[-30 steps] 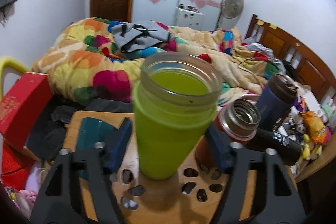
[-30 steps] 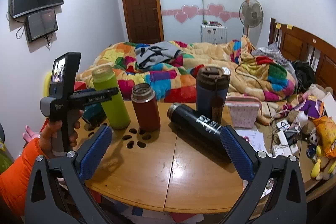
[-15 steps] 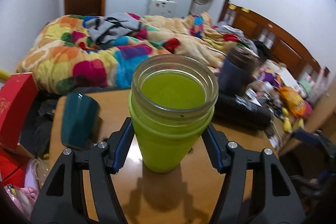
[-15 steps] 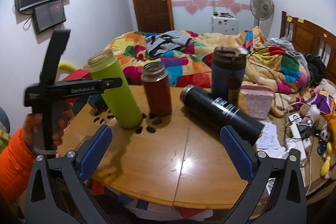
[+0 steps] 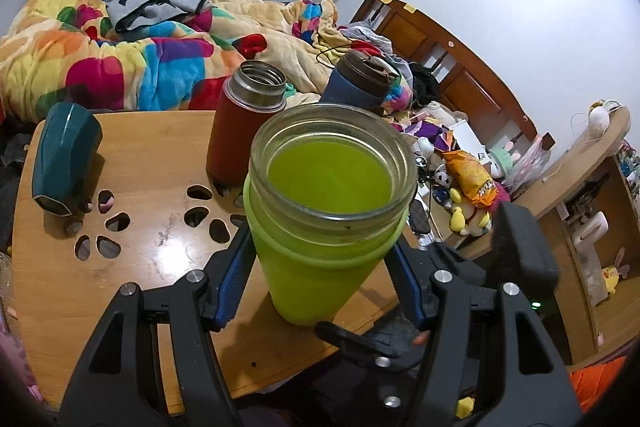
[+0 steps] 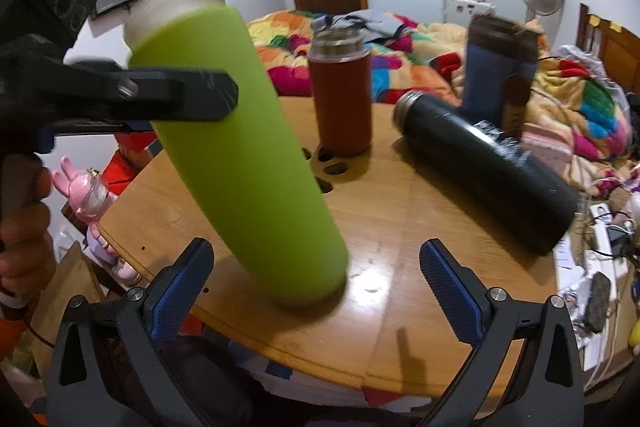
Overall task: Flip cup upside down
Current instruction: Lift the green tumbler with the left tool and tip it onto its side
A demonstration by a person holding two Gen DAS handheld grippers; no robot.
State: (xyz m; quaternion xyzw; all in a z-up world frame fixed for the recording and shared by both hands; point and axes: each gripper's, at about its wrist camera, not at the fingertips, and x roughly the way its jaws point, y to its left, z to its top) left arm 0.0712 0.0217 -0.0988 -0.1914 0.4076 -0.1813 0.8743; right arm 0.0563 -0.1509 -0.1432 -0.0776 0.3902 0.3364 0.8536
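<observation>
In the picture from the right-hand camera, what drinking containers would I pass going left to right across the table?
Green cup → red flask → black bottle lying on its side. The dark blue tumbler stands behind the black bottle, so I leave it out of the order.

Left gripper (image 5: 320, 275) clamped; right gripper (image 6: 316, 275) agape.

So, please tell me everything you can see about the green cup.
The green cup is a tall, narrow tumbler in a matte lime sleeve, silicone by the look of it, with a clear glass-like threaded neck bare at the top. Its mouth is open with no lid, and the inside shows only green. It leans with its top toward the left gripper, whose blue pads press its sides below the neck. Its base is near the front edge of the wooden table; contact is unclear. The right gripper is open before it, apart.
</observation>
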